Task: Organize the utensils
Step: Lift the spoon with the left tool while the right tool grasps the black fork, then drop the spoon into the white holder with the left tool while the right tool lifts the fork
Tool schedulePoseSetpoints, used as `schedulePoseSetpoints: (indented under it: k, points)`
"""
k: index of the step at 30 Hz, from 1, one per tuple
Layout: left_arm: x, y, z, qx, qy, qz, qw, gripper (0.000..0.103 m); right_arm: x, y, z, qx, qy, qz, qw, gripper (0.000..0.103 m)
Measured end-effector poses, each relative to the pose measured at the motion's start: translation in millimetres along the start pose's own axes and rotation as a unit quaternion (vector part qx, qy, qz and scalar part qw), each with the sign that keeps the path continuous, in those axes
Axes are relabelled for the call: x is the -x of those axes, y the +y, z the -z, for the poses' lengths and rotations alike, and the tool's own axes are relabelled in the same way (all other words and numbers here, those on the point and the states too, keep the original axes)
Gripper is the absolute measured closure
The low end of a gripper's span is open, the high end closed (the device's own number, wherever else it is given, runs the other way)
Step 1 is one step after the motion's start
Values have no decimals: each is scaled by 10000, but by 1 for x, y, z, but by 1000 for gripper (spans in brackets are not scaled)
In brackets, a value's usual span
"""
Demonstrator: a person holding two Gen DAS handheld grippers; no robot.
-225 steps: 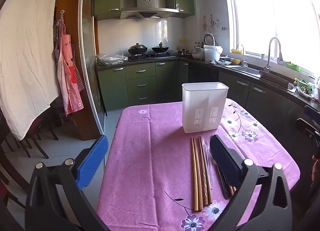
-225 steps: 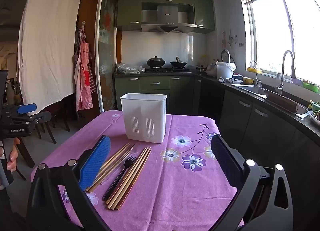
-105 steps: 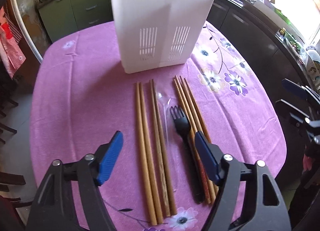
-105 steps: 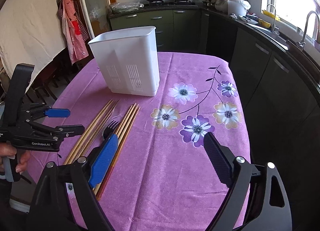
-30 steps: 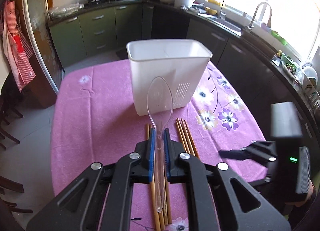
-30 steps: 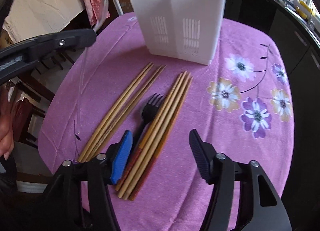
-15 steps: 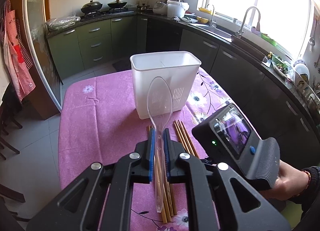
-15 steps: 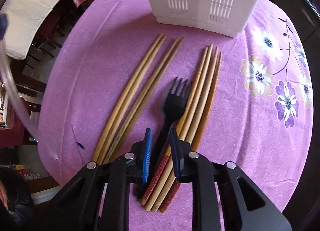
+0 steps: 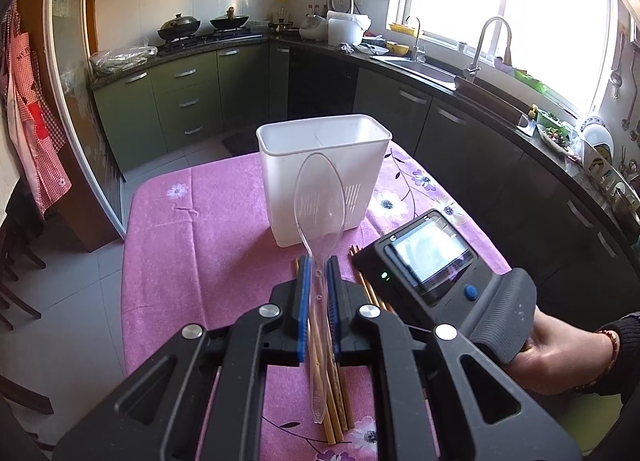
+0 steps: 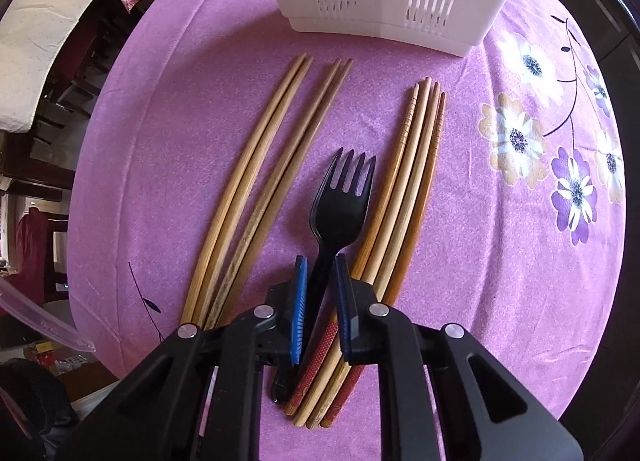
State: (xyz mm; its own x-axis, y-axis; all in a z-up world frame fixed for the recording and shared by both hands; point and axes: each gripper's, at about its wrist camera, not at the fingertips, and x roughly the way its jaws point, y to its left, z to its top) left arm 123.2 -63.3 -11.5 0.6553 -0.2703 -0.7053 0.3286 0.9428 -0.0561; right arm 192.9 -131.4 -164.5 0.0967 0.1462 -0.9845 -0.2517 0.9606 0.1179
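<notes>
I count eight wooden chopsticks (image 10: 256,185) on the worktop (image 10: 480,261), four pale ones left of the fork and four browner ones (image 10: 412,181) right of it, plus one black plastic fork (image 10: 340,201), one clear plastic spoon (image 9: 320,205) and one white slotted holder (image 9: 324,177). The worktop wears a pink-purple cloth printed with flowers, in a kitchen with green cabinets, a sink under a bright window and two pans on the hob.

My left tool (image 9: 318,273) is clamped on the clear spoon's handle, bowl up, held in the air in front of the holder. My right tool (image 10: 320,273) points down at the cloth; its jaws have just been closing and now pinch the fork's handle, the fork lying tines toward the holder, between the two chopstick groups.
</notes>
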Motion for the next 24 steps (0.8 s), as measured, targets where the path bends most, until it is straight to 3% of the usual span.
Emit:
schedulePoseSetpoints:
  k: [4,8,14,19,24]
  points:
    - [5,0,-3,-7,-69,23,10000,95,-4,5,1,-94,-235,24,9997,90]
    - [13,2,-10,38,-228,63,9997,95,0,-10,8,-363,-443,-697,9959,94]
    - [28,5,-48,142,-812,133,9965,95,37,-30,37,-474,-1358,-1621,9762,94]
    - [30,4,-99,242,-1733,217,9843,94,61,-50,67,-546,-2038,-2190,9526,94]
    - [4,0,-138,237,-2574,-147,9659,94,73,-87,80,-718,-2342,-2563,9350,94]
